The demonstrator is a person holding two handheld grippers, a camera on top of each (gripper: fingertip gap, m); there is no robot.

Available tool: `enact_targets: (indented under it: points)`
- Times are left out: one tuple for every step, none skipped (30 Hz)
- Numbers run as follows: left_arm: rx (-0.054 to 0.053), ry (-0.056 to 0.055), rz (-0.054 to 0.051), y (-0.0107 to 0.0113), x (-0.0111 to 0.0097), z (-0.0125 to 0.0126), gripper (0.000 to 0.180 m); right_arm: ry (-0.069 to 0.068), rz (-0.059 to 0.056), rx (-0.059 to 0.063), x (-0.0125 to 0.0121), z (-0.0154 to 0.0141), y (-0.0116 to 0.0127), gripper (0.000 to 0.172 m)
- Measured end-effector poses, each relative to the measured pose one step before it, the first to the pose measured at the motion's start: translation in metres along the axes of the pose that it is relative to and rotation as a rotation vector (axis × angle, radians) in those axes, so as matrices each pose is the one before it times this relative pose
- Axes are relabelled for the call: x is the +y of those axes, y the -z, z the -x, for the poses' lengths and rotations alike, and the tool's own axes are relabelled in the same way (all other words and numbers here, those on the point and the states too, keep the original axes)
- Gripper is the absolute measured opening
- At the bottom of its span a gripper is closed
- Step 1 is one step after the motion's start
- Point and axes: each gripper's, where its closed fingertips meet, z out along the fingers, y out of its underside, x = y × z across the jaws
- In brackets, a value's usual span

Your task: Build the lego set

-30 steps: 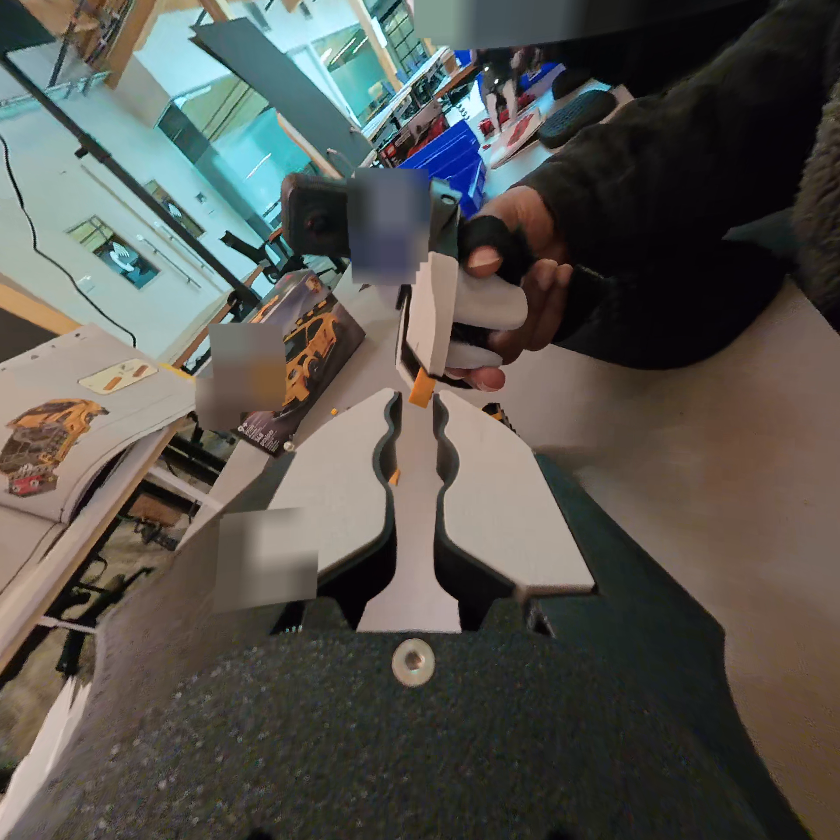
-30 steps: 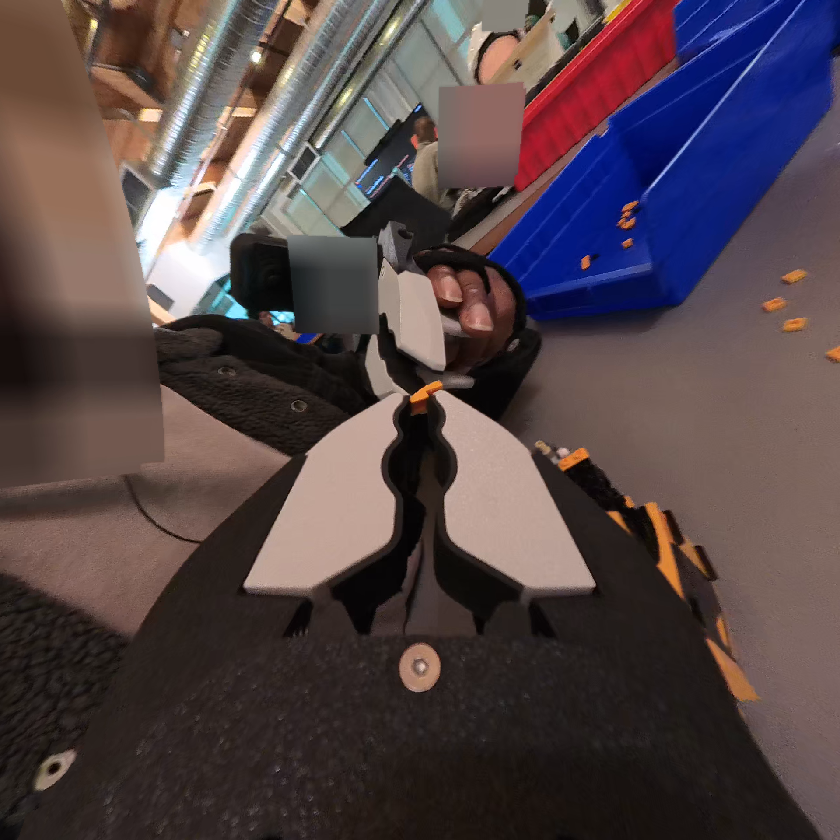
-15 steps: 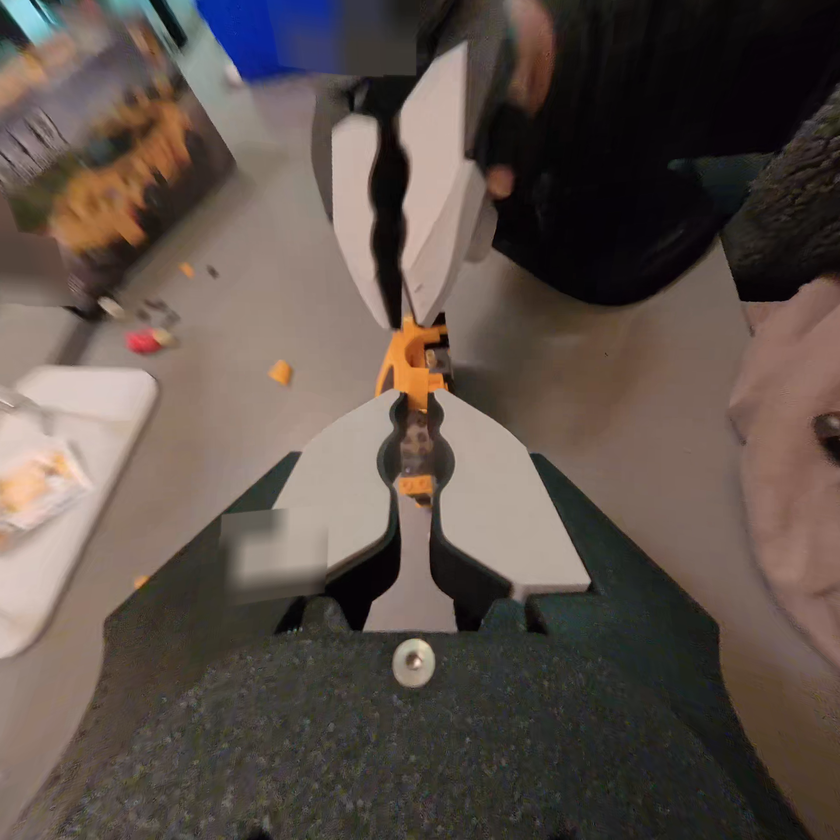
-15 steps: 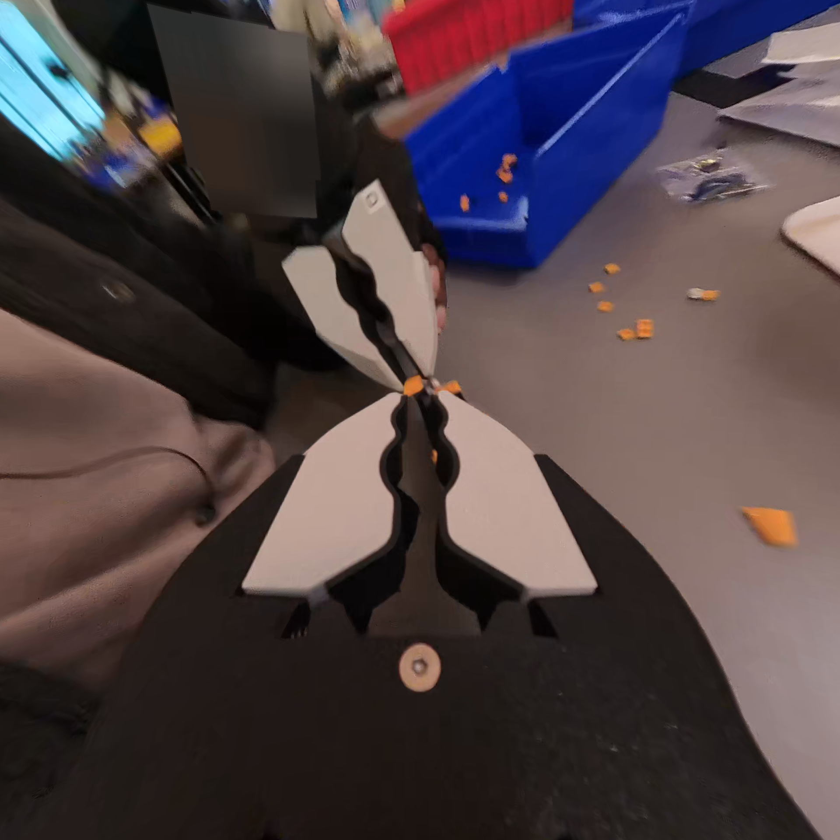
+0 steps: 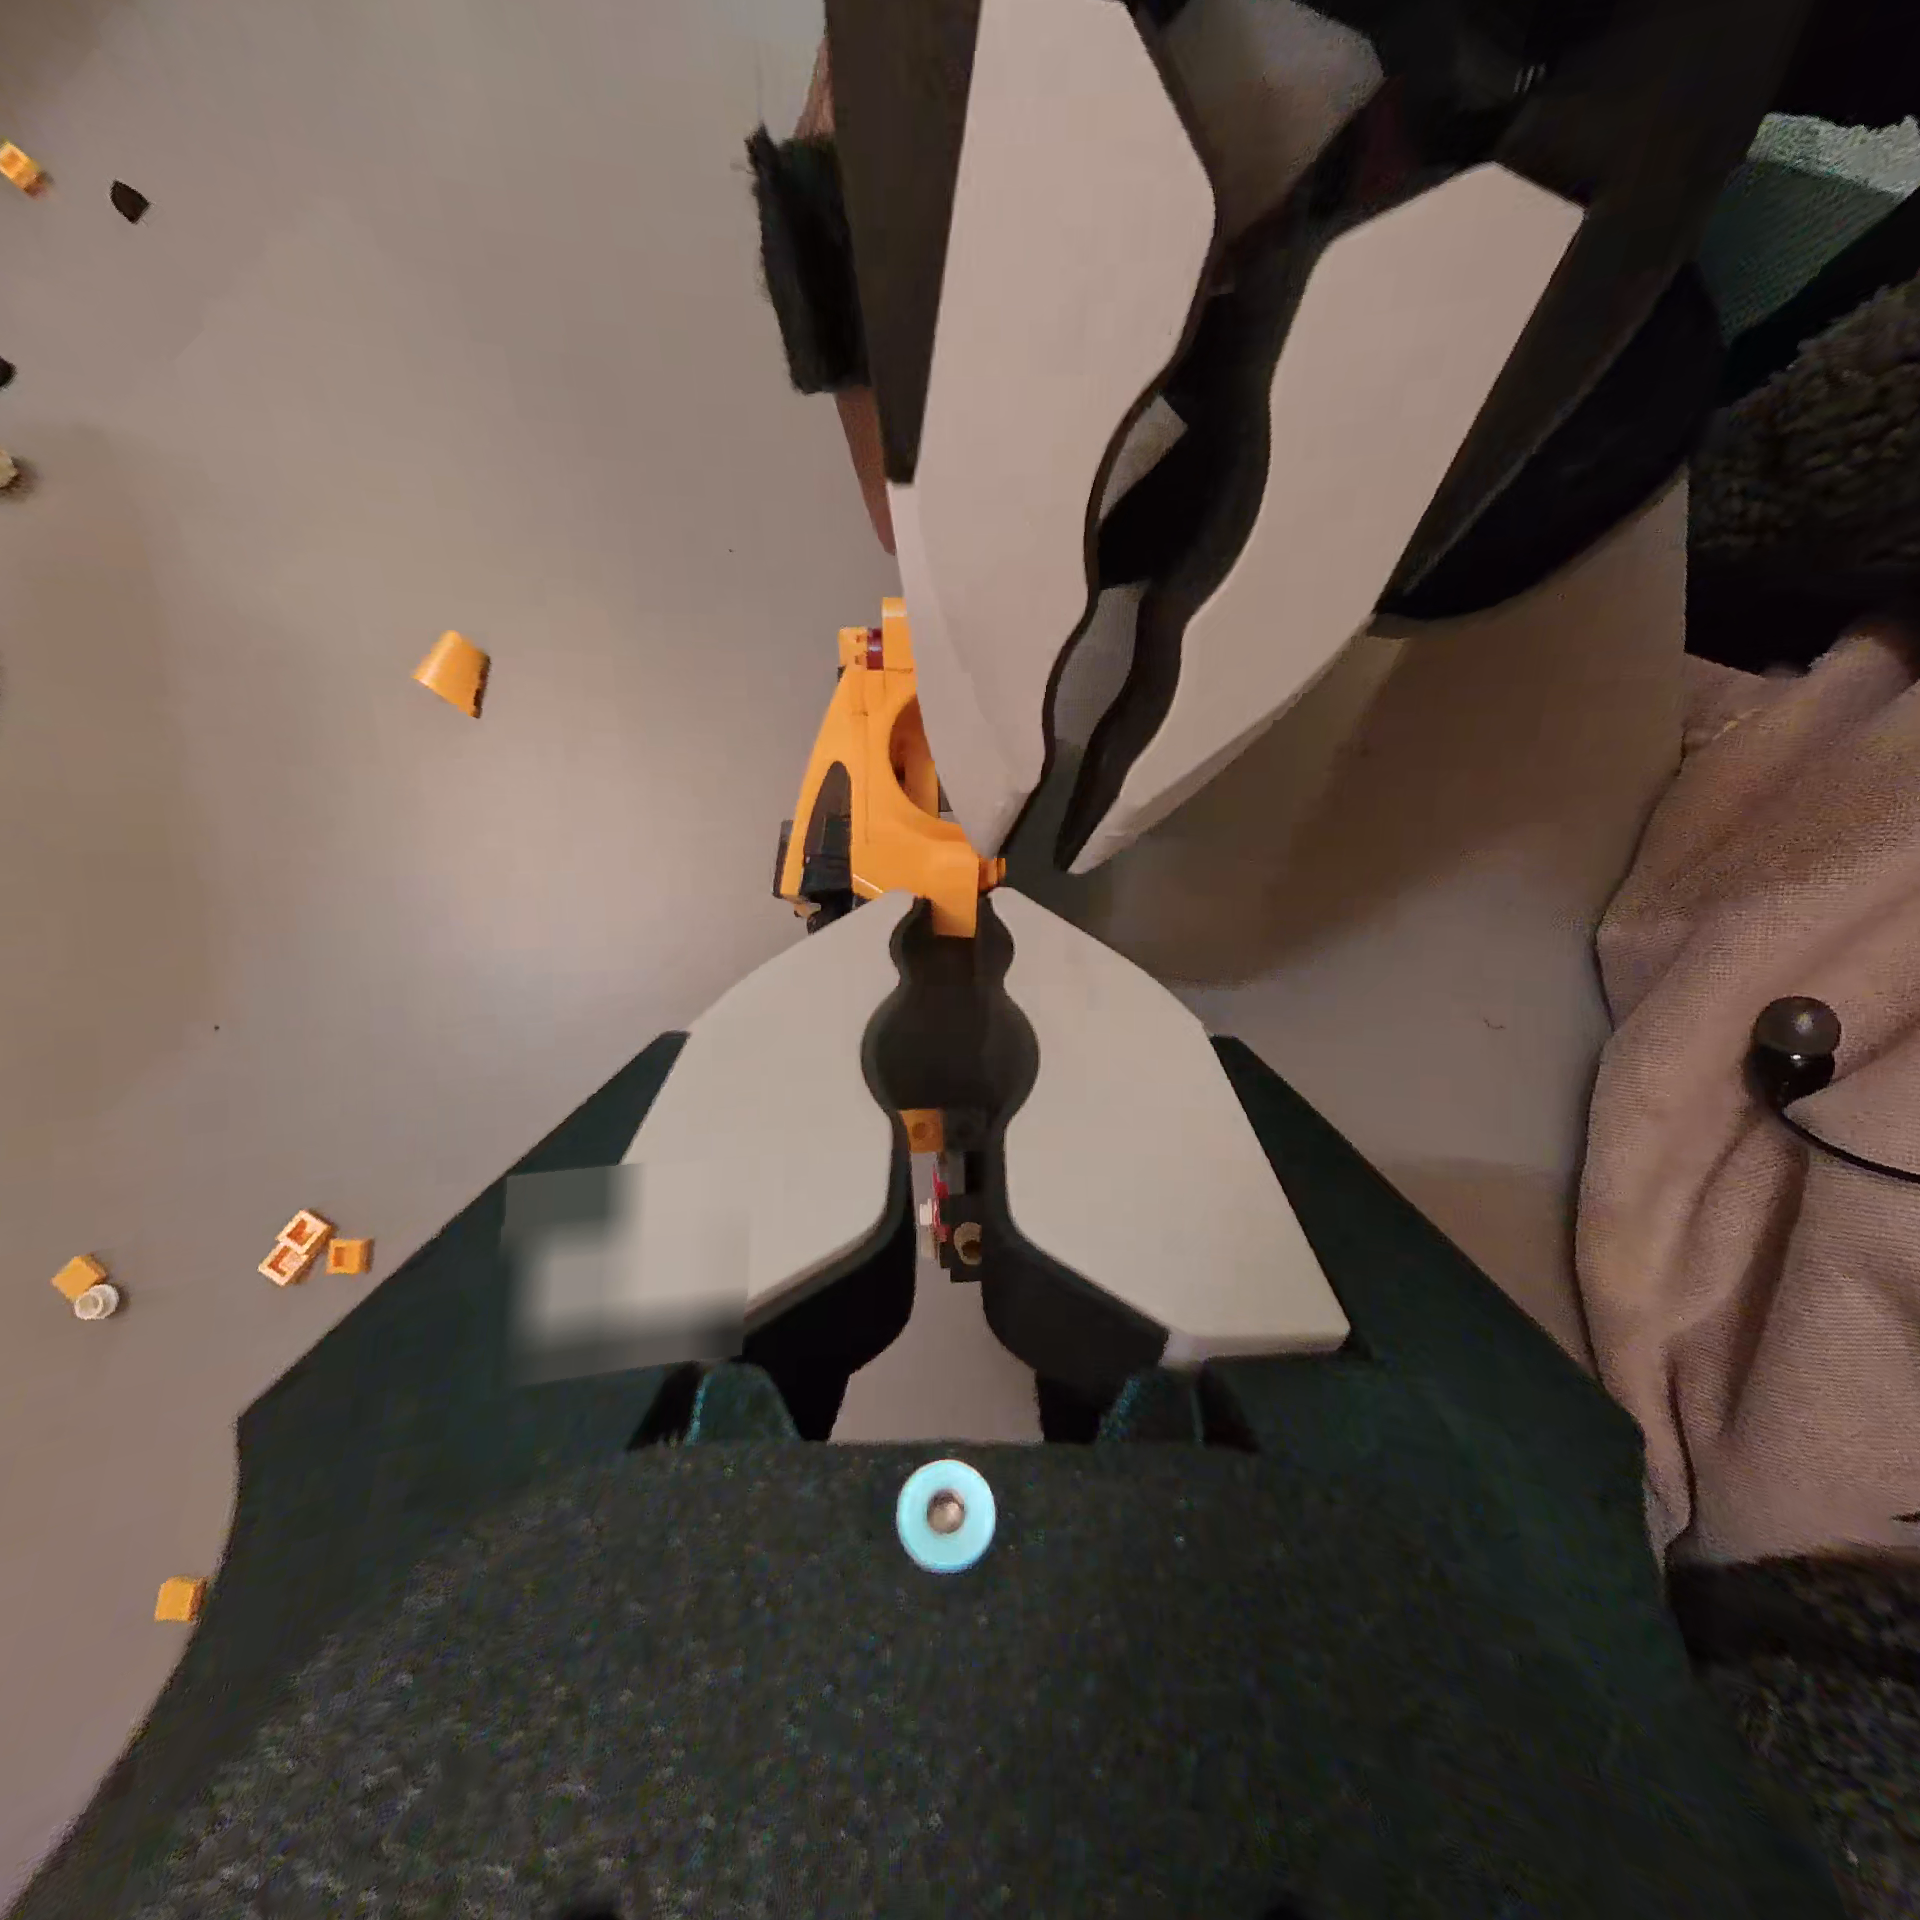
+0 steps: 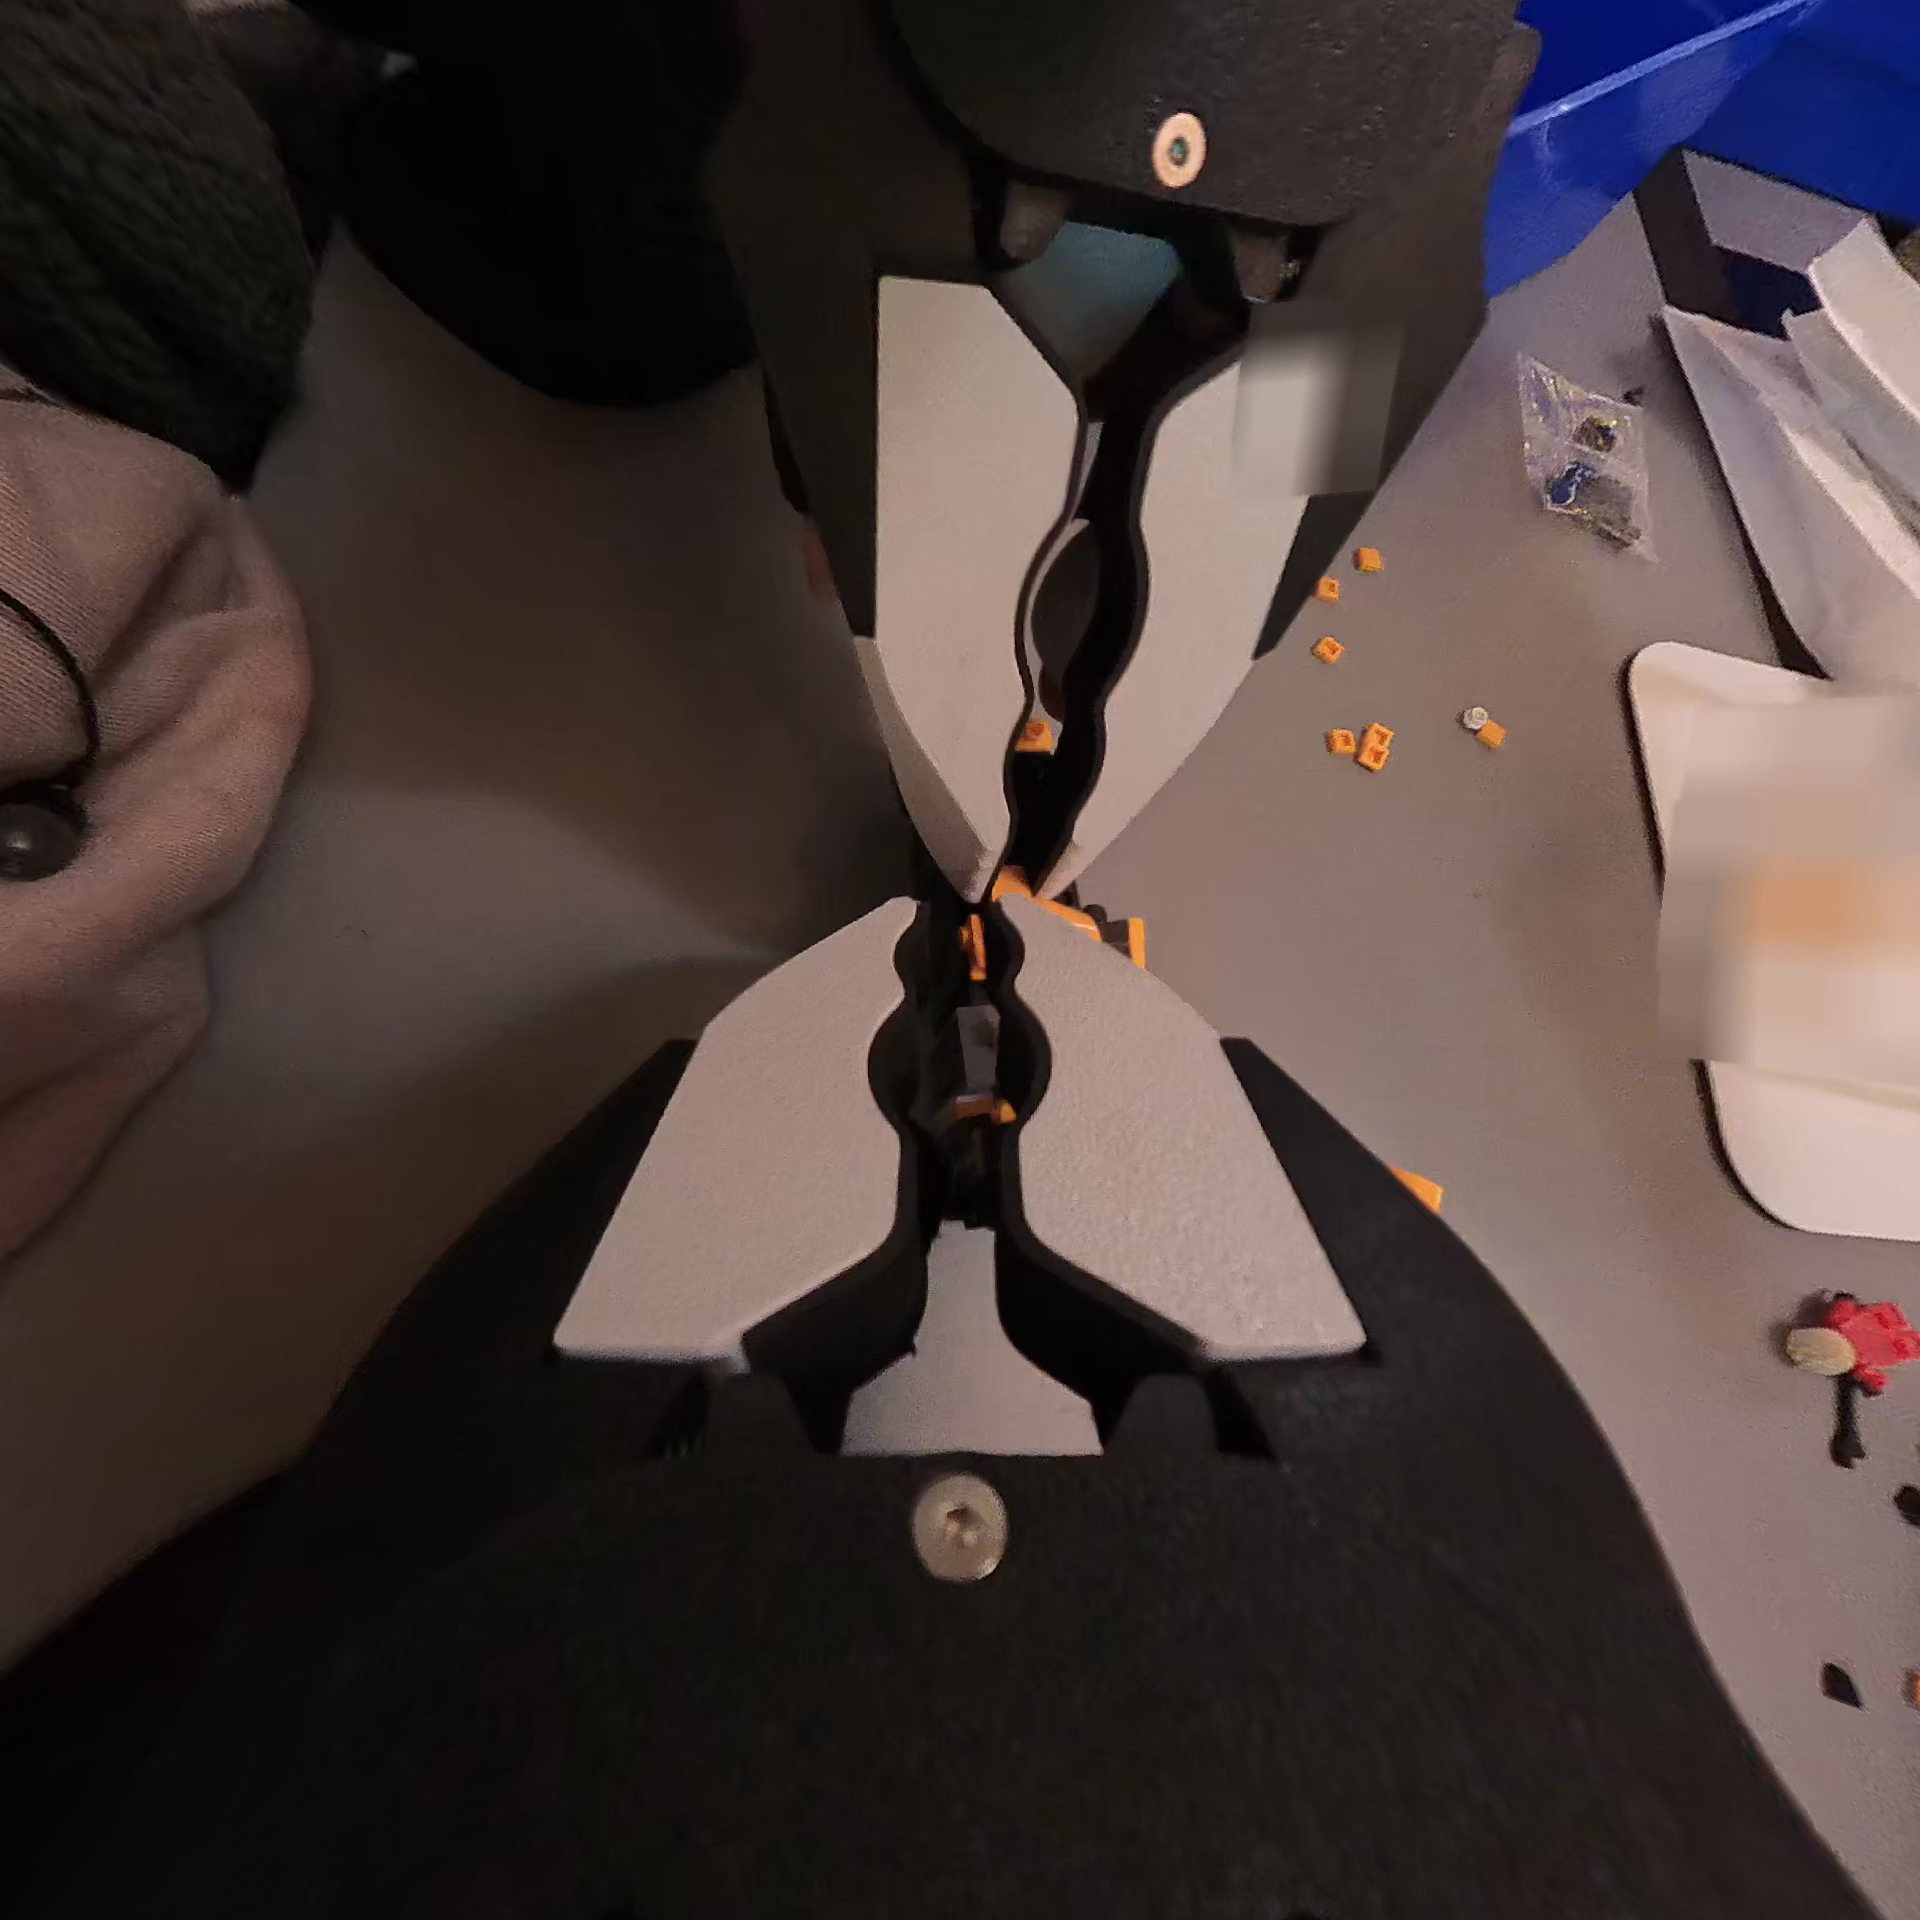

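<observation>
My left gripper is shut on the edge of an orange and black brick-built car body, which hangs just above the grey table. My right gripper comes in from the top of the left wrist view, tip to tip with the left. In the right wrist view, my right gripper is shut on a small orange brick held against the car body. The left gripper faces it from above, with orange showing between its tips.
Loose orange bricks lie on the table. A white tray, a red piece, a clear bag of parts and a blue bin are to the right. A person's clothing is close by. The tips of both grippers are at nearly the same place.
Both grippers came down from a raised pose toward the table and closed in on each other. The small orange brick in the right gripper now meets the car body in the left.
</observation>
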Motion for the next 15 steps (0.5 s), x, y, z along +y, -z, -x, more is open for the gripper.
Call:
enact_targets:
  points:
    - [0.0009, -0.0003, 0.0046, 0.00001, 0.00022, -0.00063, 0.008, 0.0139, 0.0094, 0.0003, 0.00043, 0.00000, -0.00162, 0.010]
    - [-0.0011, 0.0009, 0.0059, -0.00028, 0.00070, -0.00045, 0.008, 0.0128, 0.0109, 0.0057, 0.00086, -0.00097, -0.00163, 0.011]
    - [-0.0041, -0.0011, 0.0053, -0.00063, 0.00088, -0.00013, 0.008, 0.0138, 0.0121, 0.0050, 0.00107, -0.00087, -0.00139, 0.011]
    - [-0.0038, -0.0028, 0.0006, -0.00035, 0.00024, -0.00008, 0.008, 0.0124, 0.0095, 0.0026, 0.00084, -0.00030, -0.00121, 0.011]
    - [-0.0016, 0.0018, -0.0003, -0.00003, 0.00011, -0.00009, 0.008, 0.0093, 0.0073, -0.0024, 0.00039, 0.00034, -0.00085, 0.012]
    - [0.0006, 0.0042, -0.0009, 0.00003, 0.00000, -0.00005, 0.008, 0.0088, 0.0075, -0.0019, 0.00029, 0.00043, -0.00044, 0.012]
    - [-0.0008, 0.0007, -0.0013, 0.00004, 0.00000, 0.00008, 0.008, 0.0098, 0.0110, 0.0021, 0.00077, -0.00006, -0.00039, 0.012]
    - [-0.0013, 0.0006, 0.0000, 0.00009, 0.00011, 0.00009, 0.008, 0.0118, 0.0150, 0.0064, 0.00133, -0.00033, -0.00057, 0.012]
    - [-0.0012, 0.0021, 0.0020, 0.00001, 0.00026, -0.00005, 0.008, 0.0152, 0.0173, 0.0086, 0.00153, -0.00024, -0.00073, 0.012]
    - [-0.0011, -0.0007, 0.0027, 0.00009, 0.00007, -0.00010, 0.008, 0.0137, 0.0104, 0.0093, 0.00034, -0.00011, -0.00023, 0.012]
    - [-0.0014, -0.0016, 0.0035, 0.00005, 0.00021, -0.00014, 0.008, 0.0097, 0.0112, 0.0038, 0.00010, 0.00033, -0.00013, 0.012]
    - [-0.0005, -0.0002, 0.0031, -0.00002, 0.00009, -0.00005, 0.008, 0.0099, 0.0138, 0.0019, 0.00030, 0.00033, -0.00012, 0.013]
    - [0.0002, -0.0011, 0.0015, 0.00003, -0.00007, -0.00010, 0.008, 0.0111, 0.0164, -0.0016, 0.00062, 0.00066, -0.00005, 0.014]
    - [0.0008, -0.0011, -0.0001, -0.00014, -0.00019, -0.00004, 0.008, 0.0138, 0.0147, 0.0013, 0.00025, -0.00010, 0.00008, 0.013]
    - [0.0004, 0.0019, -0.0010, -0.00013, -0.00021, -0.00001, 0.008, 0.0171, 0.0156, 0.0031, 0.00049, -0.00037, 0.00001, 0.013]
